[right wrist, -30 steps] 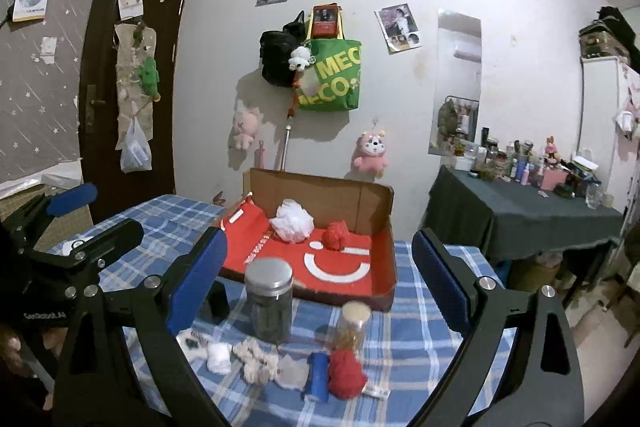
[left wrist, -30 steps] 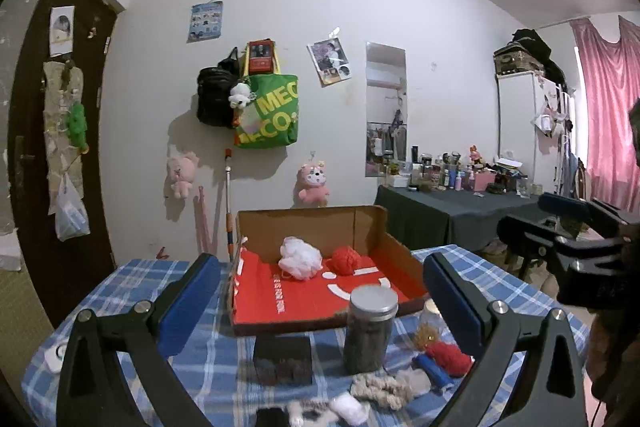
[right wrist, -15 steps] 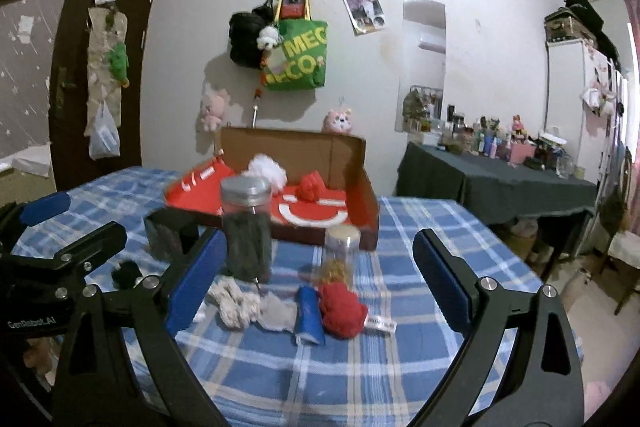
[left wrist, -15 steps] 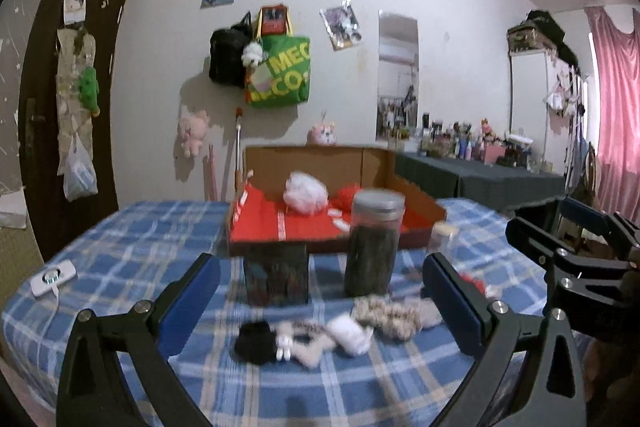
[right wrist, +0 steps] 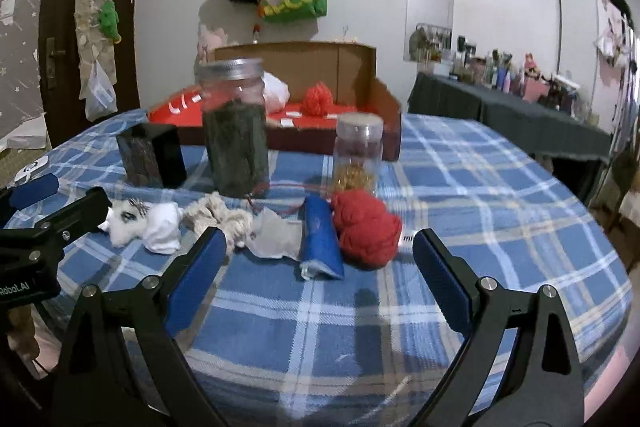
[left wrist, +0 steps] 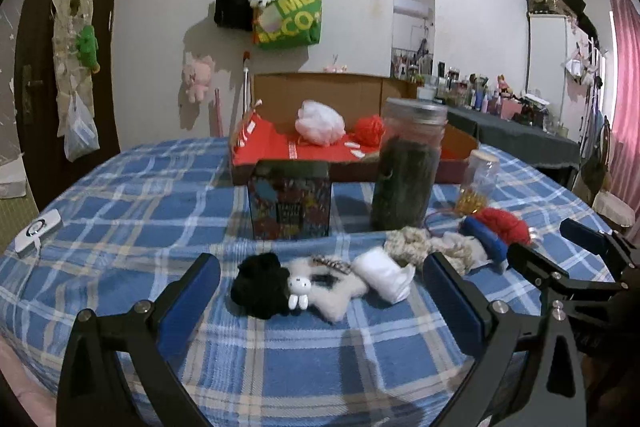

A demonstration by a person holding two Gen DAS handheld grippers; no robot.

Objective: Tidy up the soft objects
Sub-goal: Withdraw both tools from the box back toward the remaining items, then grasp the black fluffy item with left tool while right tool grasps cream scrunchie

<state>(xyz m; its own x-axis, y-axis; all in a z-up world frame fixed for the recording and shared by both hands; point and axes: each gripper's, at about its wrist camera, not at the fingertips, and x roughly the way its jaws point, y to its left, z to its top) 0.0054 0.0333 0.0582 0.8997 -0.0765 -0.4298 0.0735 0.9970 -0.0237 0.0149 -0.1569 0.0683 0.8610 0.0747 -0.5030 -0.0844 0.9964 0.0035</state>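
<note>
A row of soft things lies on the blue plaid table (left wrist: 120, 211): a black fluffy piece (left wrist: 260, 287), a white plush with a bunny face (left wrist: 320, 287), a white sock (left wrist: 386, 273), a beige knit (left wrist: 416, 247), a blue roll (right wrist: 320, 235) and a red yarn ball (right wrist: 366, 227). A cardboard box with red lining (left wrist: 280, 147) holds a white puff (left wrist: 320, 123) and a red ball (left wrist: 370, 131). My left gripper (left wrist: 320, 291) is open, low before the black piece and plush. My right gripper (right wrist: 318, 259) is open before the blue roll.
A tall jar with dark contents (left wrist: 408, 167), a small clear jar (left wrist: 478, 183) and a dark patterned box (left wrist: 290, 199) stand between the soft things and the cardboard box. A white device (left wrist: 38, 231) lies at the table's left edge. A dark side table (right wrist: 500, 111) stands right.
Both grippers have come down from a high view toward the table and closer to the row of soft things. Both stay open and empty.
</note>
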